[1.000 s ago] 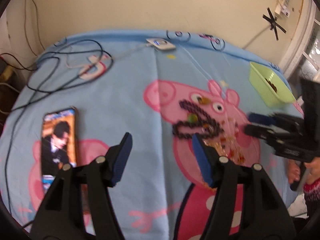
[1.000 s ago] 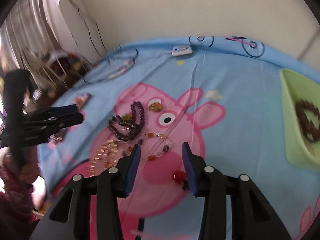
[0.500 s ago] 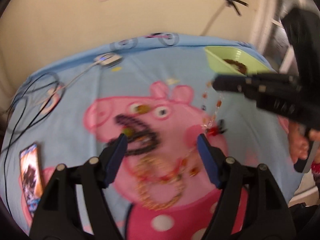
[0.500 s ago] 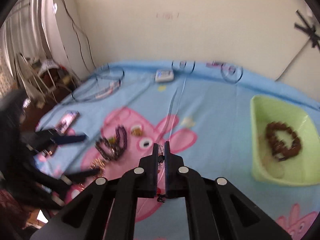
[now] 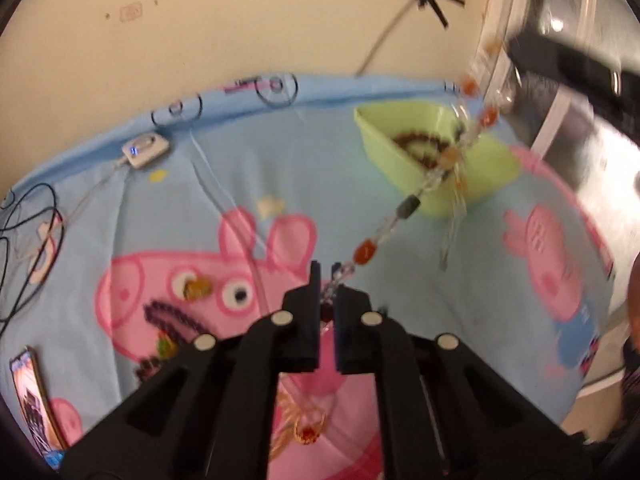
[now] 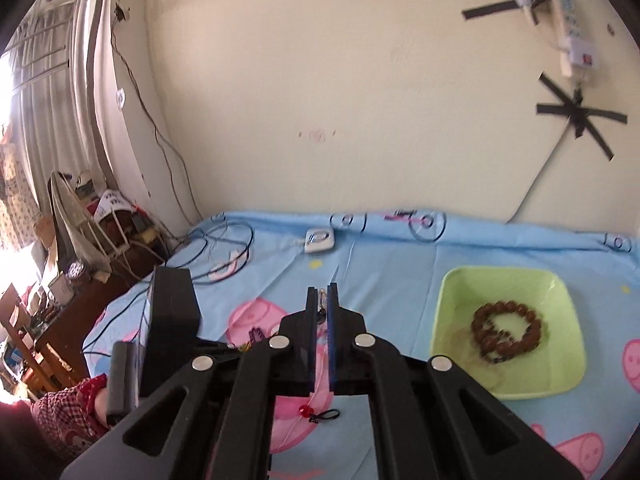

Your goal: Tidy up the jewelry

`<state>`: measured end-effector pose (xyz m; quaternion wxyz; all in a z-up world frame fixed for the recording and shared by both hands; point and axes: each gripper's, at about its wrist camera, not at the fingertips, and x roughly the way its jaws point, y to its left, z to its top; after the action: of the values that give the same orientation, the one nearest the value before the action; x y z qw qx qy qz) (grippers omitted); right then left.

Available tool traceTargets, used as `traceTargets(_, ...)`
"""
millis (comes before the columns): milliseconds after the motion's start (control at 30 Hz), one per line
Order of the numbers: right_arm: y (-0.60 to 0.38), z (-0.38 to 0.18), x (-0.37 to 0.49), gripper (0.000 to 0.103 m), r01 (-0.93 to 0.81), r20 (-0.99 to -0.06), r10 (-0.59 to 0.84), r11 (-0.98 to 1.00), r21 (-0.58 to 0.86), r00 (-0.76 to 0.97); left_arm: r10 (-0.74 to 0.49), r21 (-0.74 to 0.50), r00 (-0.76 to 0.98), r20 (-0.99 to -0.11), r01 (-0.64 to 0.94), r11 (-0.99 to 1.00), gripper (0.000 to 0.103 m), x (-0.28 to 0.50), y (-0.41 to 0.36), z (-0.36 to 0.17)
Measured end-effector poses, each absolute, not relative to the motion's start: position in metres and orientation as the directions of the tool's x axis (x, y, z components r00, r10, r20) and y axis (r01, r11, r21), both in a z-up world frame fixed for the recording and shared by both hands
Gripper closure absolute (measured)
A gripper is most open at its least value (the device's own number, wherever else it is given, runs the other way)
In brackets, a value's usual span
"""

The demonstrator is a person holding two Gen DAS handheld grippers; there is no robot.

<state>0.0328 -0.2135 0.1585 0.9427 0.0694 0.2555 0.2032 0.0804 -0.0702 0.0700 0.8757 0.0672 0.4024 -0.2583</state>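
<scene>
Left gripper (image 5: 327, 304) is closed on one end of the necklace (image 5: 406, 210). The strand runs taut up and right over the green tray (image 5: 384, 148), likely for lowering in. Right gripper (image 6: 321, 312) is pinched shut on its other end; a bracelet (image 6: 506, 330) lies in the tray.

bead necklace (image 5: 404, 211): upper end blurred beyond green tray (image 5: 390, 150) | phone (image 5: 30, 396): cut off at frame edge | gold chain (image 5: 304, 426): partly hidden under left gripper (image 5: 327, 294)
</scene>
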Motion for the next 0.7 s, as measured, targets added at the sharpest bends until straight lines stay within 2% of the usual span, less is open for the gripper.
traceTargets(100, -0.229, 0.176, 0.032, 0.103, -0.334, -0.422, 0.407, 0.912, 0.238, 0.81, -0.451, -0.126, 0.545, -0.707, 0.531, 0.838, 0.098, 0.087, -0.074, 0.102)
traceTargets(400, -0.282, 0.228, 0.031, 0.103, -0.285, -0.315, 0.358, 0.924, 0.255, 0.879, -0.521, -0.096, 0.596, -0.611, 0.598, 0.796, 0.098, 0.107, -0.121, 0.202)
traceTargets(700, -0.337, 0.255, 0.035, 0.103, -0.197, -0.268, 0.264, 0.947, 0.252, 0.927, -0.554, -0.062, 0.58, -0.597, 0.655, 0.753, 0.098, 0.128, -0.202, 0.24)
